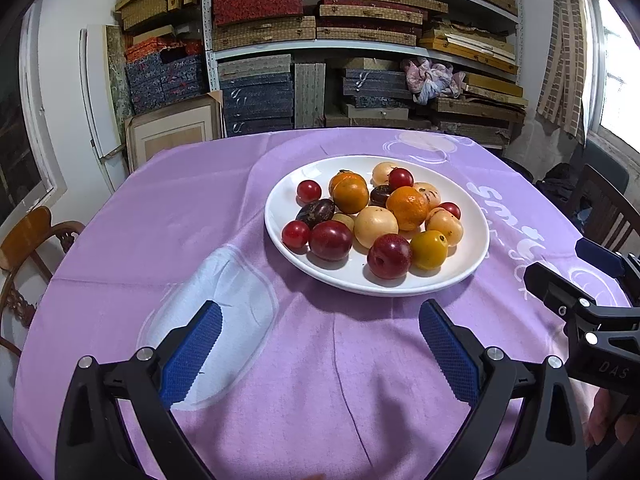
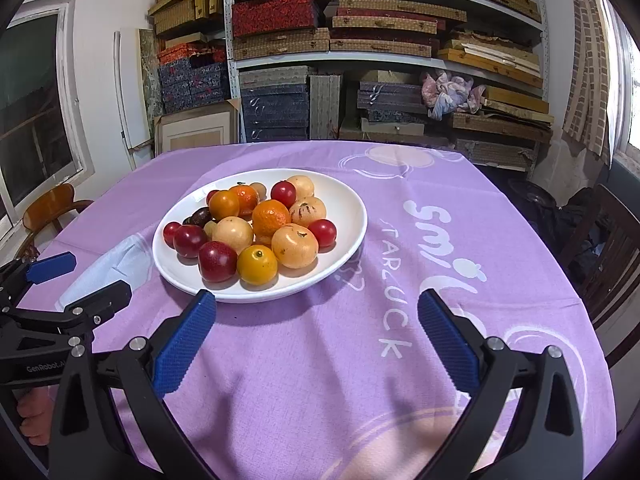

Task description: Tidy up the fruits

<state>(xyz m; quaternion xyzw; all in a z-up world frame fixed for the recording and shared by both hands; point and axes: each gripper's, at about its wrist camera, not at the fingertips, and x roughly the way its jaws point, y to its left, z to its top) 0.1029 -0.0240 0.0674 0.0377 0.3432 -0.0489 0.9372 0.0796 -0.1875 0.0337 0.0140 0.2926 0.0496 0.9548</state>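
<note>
A white plate [image 1: 280, 204] sits on the purple tablecloth, piled with several fruits: red plums [image 1: 330, 240], orange tangerines [image 1: 407, 207], pale peach fruits [image 1: 375, 225], a yellow fruit [image 1: 429, 249] and dark ones [image 1: 315, 212]. The plate also shows in the right wrist view [image 2: 352, 216], with a red plum [image 2: 217, 261] and a yellow fruit [image 2: 257, 265] nearest. My left gripper [image 1: 320, 340] is open and empty, just short of the plate. My right gripper [image 2: 316, 332] is open and empty, at the plate's near right. Each gripper shows at the edge of the other's view: right one [image 1: 572, 276], left one [image 2: 80, 280].
The round table carries a purple cloth [image 1: 200, 208] with white print. Wooden chairs stand at the left [image 1: 28, 236] and right [image 2: 612, 248]. Shelves stacked with boxes [image 1: 360, 20] fill the wall behind the table.
</note>
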